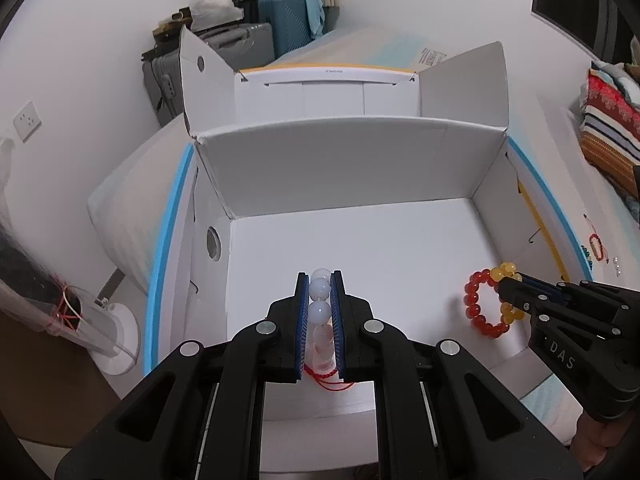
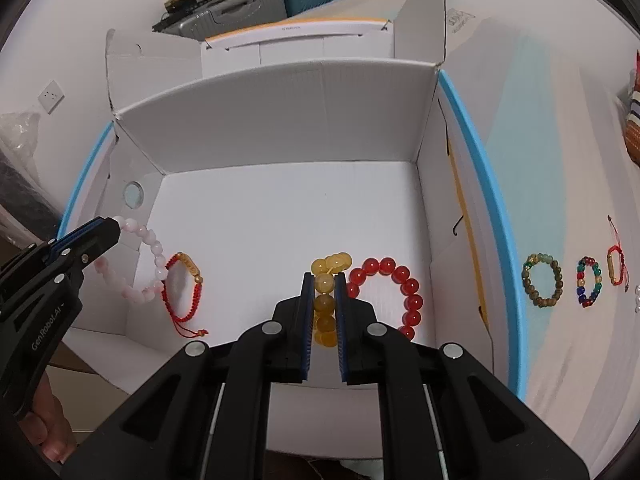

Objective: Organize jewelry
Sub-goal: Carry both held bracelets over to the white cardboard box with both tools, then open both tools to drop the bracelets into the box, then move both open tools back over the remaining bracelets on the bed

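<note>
My left gripper (image 1: 320,280) is shut on a pale pink bead bracelet (image 1: 320,312) and holds it inside the open white box (image 1: 344,176), near its left wall; it also shows in the right wrist view (image 2: 140,264). A red cord bracelet (image 2: 182,292) lies on the box floor beside it. My right gripper (image 2: 323,278) is shut on a yellow bead bracelet (image 2: 324,300), low over the box floor at the right. A red bead bracelet (image 2: 400,292) lies next to it, also seen in the left wrist view (image 1: 480,304).
Outside the box, on the pale blue-and-white surface to the right, lie a green bead bracelet (image 2: 542,282), a multicolour bead bracelet (image 2: 588,282) and a red cord bracelet (image 2: 614,268). The box flaps stand up. Suitcases (image 1: 256,40) are stacked behind.
</note>
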